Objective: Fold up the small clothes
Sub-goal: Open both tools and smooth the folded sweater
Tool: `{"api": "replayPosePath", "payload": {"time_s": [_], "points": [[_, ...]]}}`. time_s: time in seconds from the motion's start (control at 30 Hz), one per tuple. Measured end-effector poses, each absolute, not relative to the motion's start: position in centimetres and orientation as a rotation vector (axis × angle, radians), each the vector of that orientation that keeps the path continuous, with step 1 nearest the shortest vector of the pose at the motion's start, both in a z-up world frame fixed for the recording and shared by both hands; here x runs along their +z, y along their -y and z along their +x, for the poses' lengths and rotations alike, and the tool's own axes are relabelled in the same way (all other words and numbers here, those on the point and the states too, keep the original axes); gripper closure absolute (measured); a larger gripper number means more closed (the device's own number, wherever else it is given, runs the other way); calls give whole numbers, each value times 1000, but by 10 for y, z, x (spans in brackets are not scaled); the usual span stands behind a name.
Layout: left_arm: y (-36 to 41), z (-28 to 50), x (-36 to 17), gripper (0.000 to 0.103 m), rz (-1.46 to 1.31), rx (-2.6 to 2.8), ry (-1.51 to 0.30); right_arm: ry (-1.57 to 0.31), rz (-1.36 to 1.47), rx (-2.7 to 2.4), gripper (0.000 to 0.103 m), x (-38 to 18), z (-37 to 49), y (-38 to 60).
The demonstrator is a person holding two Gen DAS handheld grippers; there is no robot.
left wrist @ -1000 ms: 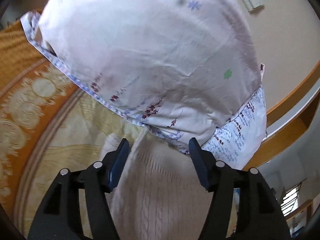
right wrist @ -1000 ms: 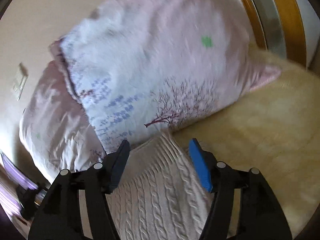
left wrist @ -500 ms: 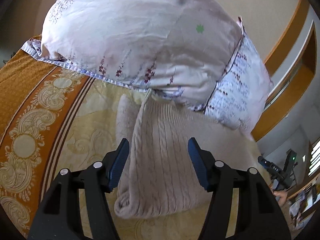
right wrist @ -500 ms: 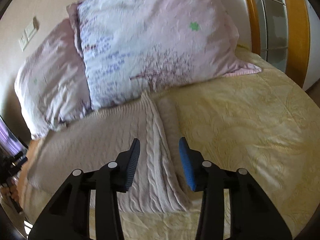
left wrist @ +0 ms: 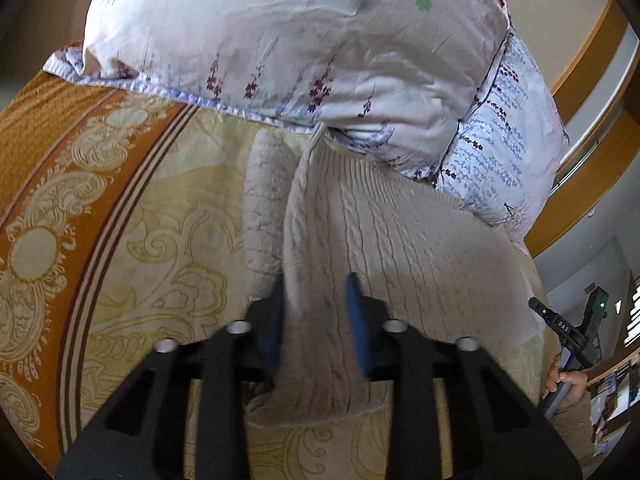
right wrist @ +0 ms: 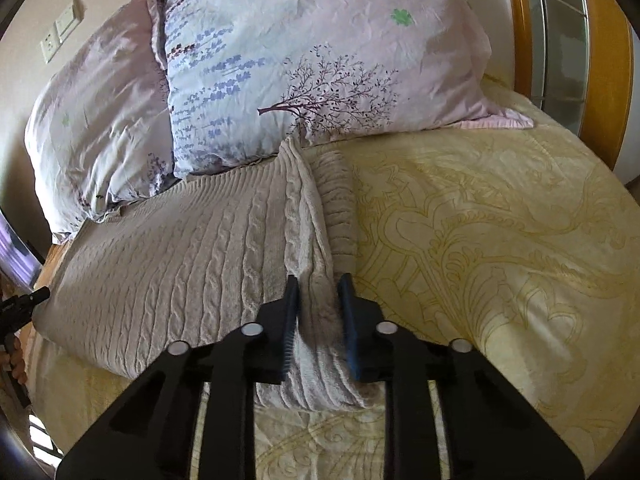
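A beige cable-knit sweater (left wrist: 400, 248) lies on the yellow patterned bedspread, its far edge against the pillows. It also shows in the right wrist view (right wrist: 180, 256), with a folded-in strip along its right side. My left gripper (left wrist: 318, 300) is shut on the sweater's raised left edge fold. My right gripper (right wrist: 318, 300) is shut on the sweater's right edge fold near the front hem. The other gripper and the hand holding it (left wrist: 568, 340) show at the far right of the left wrist view.
Two floral pillows (right wrist: 312, 52) (right wrist: 96, 120) lie behind the sweater at the head of the bed. The bedspread has an orange patterned border (left wrist: 48, 184) on the left. A wooden bed frame (right wrist: 604, 60) runs along the right side. A wall switch plate (right wrist: 64, 28) is behind.
Both grippers have pulled back from the pillows toward the sweater's near end. Both have closed from wide open onto the sweater's side folds.
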State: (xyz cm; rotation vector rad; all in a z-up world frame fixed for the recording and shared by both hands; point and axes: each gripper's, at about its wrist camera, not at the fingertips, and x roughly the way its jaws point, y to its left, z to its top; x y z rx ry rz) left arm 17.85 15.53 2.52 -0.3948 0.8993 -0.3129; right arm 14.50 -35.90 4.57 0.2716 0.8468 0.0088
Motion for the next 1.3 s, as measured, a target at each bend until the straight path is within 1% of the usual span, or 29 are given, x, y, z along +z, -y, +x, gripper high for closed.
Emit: {"api": "replayPosePath", "payload": {"time_s": [0.03, 0.07, 0.13, 0.27, 0.4, 0.57, 0.67, 0.77, 0.8, 0.83, 0.87, 0.9, 0.93, 0.97, 1.03, 1.17, 1.2, 1.23, 1.27, 1.3], "points": [[-156, 179, 24, 91, -398, -311, -904, -838, 273, 8, 90, 47, 144, 360], [-157, 179, 24, 93, -401, -306, -908, -834, 276, 9, 91, 49, 144, 360], [-160, 178, 24, 95, -409, -311, -907, -818, 290, 11, 92, 53, 141, 361], [-163, 175, 31, 96, -409, -332, -901, -783, 307, 11, 92, 64, 131, 359], [-170, 170, 38, 96, -407, -357, -896, -791, 322, -7, 92, 67, 120, 359], [-173, 170, 25, 96, -388, -354, -929, -887, 311, -72, 92, 42, 122, 360], [-173, 170, 17, 95, -411, -353, -933, -890, 307, -79, 92, 40, 128, 358], [-173, 166, 21, 90, -416, -350, -916, -902, 321, -81, 89, 45, 132, 359], [-175, 164, 24, 83, -428, -351, -908, -900, 327, -93, 86, 49, 133, 359], [-177, 162, 28, 70, -437, -344, -890, -885, 327, -110, 80, 53, 132, 359], [-178, 159, 32, 65, -439, -328, -864, -861, 325, -122, 77, 58, 130, 358], [-178, 156, 37, 58, -436, -320, -837, -837, 323, -119, 71, 63, 130, 356], [-176, 152, 45, 54, -424, -322, -797, -814, 323, -87, 65, 70, 132, 350], [-171, 150, 52, 52, -403, -332, -768, -811, 321, -53, 63, 72, 136, 344], [-157, 149, 60, 39, -360, -361, -739, -822, 300, 13, 61, 74, 146, 328], [-124, 161, 59, 37, -249, -389, -775, -867, 239, 89, 61, 68, 165, 292], [-119, 167, 54, 36, -235, -381, -798, -876, 225, 101, 57, 66, 169, 285], [-118, 170, 49, 36, -233, -372, -815, -886, 205, 103, 49, 62, 173, 278], [-118, 174, 44, 36, -231, -357, -836, -898, 187, 96, 44, 58, 174, 273], [-117, 177, 38, 36, -232, -340, -859, -925, 166, 86, 37, 52, 178, 268]]}}
